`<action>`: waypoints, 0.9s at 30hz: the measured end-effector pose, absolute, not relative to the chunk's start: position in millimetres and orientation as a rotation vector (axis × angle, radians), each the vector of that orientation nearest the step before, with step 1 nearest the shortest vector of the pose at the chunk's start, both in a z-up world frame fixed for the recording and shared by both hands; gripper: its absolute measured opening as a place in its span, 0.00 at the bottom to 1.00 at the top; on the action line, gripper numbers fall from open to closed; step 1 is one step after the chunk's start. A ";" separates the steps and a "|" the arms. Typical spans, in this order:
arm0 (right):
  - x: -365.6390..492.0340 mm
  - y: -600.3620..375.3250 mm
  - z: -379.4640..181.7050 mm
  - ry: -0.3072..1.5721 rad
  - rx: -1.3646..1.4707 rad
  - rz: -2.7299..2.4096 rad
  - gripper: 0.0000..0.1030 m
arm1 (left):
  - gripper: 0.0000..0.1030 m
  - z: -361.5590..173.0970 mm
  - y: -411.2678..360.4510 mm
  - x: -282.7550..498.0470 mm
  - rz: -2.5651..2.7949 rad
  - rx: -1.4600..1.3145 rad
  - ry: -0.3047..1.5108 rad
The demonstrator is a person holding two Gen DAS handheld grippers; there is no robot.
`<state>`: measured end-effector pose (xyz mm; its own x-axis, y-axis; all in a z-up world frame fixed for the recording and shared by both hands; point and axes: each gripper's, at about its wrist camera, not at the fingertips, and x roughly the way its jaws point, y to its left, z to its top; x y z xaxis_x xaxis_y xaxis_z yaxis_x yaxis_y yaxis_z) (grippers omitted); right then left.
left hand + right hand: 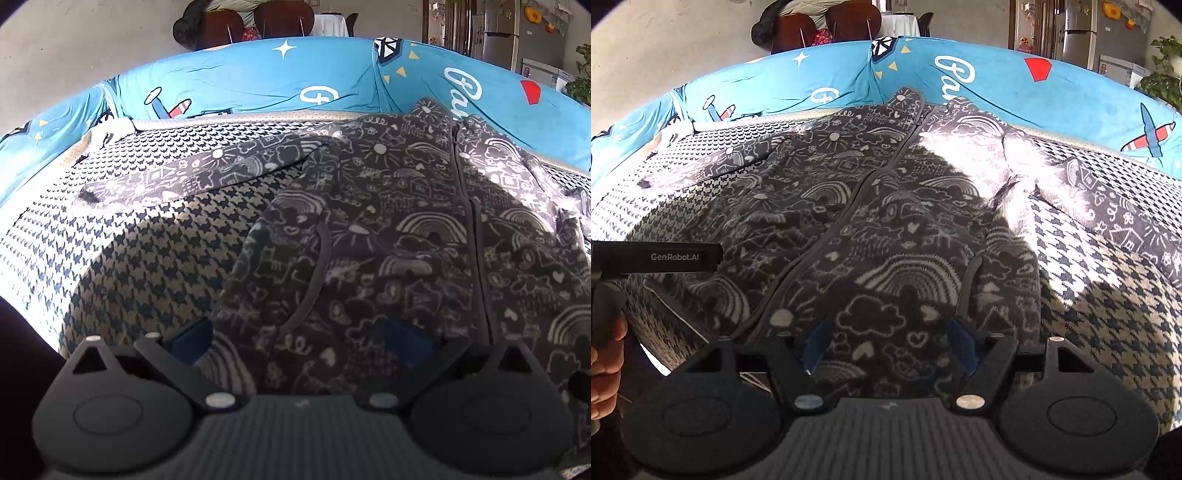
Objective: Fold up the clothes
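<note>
A houndstooth cushion (pixel 122 236) carries the fleece jacket (pixel 388 229), spread zip-up, its collar against the blue cover (pixel 240 81) behind. The left gripper (pixel 301 341) and right gripper (pixel 890 345) hover over its near hem, jaws apart, empty. Pinching only one fleece layer could drag the fold crooked.

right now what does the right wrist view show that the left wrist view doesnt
Only the right wrist view: the person's hand holding the other gripper's black handle, and the jacket's right sleeve spread over the houndstooth cover. Only the left wrist view: the left sleeve's cuff end. Both: the doodle-print jacket lying zipper up, the blue sofa back, and open jaws low over the hem.
</note>
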<state>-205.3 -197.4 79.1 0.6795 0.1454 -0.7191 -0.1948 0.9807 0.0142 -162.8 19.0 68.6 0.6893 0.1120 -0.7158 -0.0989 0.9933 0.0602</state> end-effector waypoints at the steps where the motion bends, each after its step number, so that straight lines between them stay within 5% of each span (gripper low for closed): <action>1: -202.2 -201.3 81.2 0.793 -0.074 0.184 0.68 | 1.00 70.2 15.5 -161.5 0.116 0.026 0.796; 27: -115.2 -339.4 77.6 0.821 -0.030 -0.155 0.69 | 1.00 53.2 -63.0 -113.9 0.089 0.099 0.868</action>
<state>-115.2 -339.4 77.6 0.6711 -0.1490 -0.7262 0.1258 0.9883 -0.0864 -113.9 -63.0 53.2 0.6435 0.1180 -0.7563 -0.0378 0.9917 0.1225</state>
